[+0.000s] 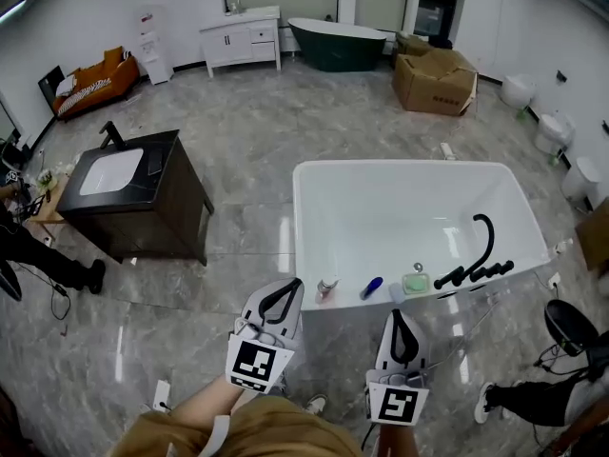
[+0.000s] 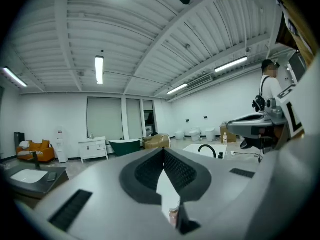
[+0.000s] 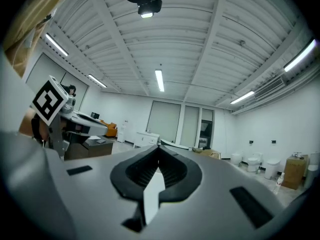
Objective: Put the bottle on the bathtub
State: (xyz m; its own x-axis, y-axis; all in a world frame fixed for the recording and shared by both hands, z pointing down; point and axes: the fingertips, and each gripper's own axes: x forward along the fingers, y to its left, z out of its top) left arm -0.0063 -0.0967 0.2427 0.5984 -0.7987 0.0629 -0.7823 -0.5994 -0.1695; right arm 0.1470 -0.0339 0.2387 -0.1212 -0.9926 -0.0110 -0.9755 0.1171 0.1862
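Both grippers are clenched tip to tip, nothing pinched in either: left gripper [image 1: 291, 288], right gripper [image 1: 396, 316]. The bottle [image 1: 326, 288] is parked upright on the near rim of the bathtub [image 1: 298, 219], just past the left tips, and is peeked at through the slit under them.

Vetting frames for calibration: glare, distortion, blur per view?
Head view: wide-angle bend, light streaks glaring on the glossy floor. Left gripper view: heavy fisheye, black corners, left tongs close up and soft. Right gripper view: same fisheye and dark corners, ceiling light blown out, right tongs soft.
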